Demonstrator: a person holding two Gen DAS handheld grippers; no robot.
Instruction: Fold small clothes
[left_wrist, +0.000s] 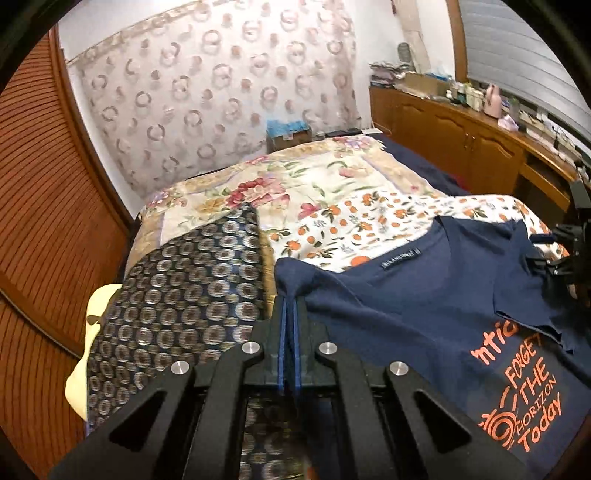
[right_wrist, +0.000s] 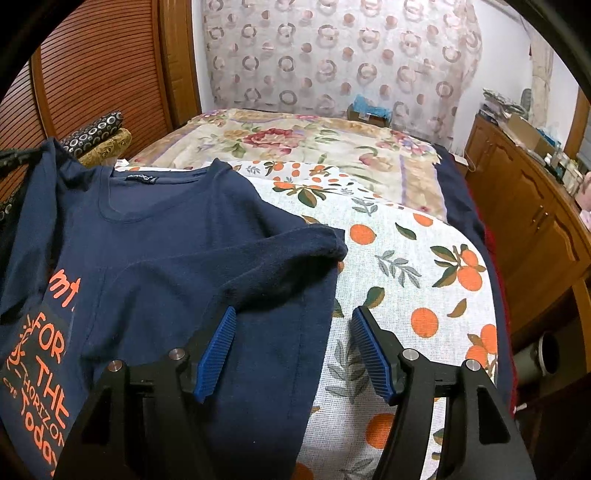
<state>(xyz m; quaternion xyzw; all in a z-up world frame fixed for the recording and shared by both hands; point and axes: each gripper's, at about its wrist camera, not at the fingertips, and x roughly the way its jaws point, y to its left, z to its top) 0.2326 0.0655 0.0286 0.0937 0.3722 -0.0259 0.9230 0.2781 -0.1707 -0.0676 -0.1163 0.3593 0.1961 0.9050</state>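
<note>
Two matte-black handheld grippers, each built of angular linkage arms with triangular cut-outs and round silver pivot screws at the joints. On the left gripper (left_wrist: 289, 301), narrow blue ribbed pads (left_wrist: 284, 332) lining the inner faces of black fingers, four silver screws spread in an arc just behind them. On the right gripper (right_wrist: 293, 314), the same blue ribbed pads (right_wrist: 216, 352) on wedge-shaped black fingers, a pair of silver screws behind each pad, black frame bars beneath those screws.
</note>
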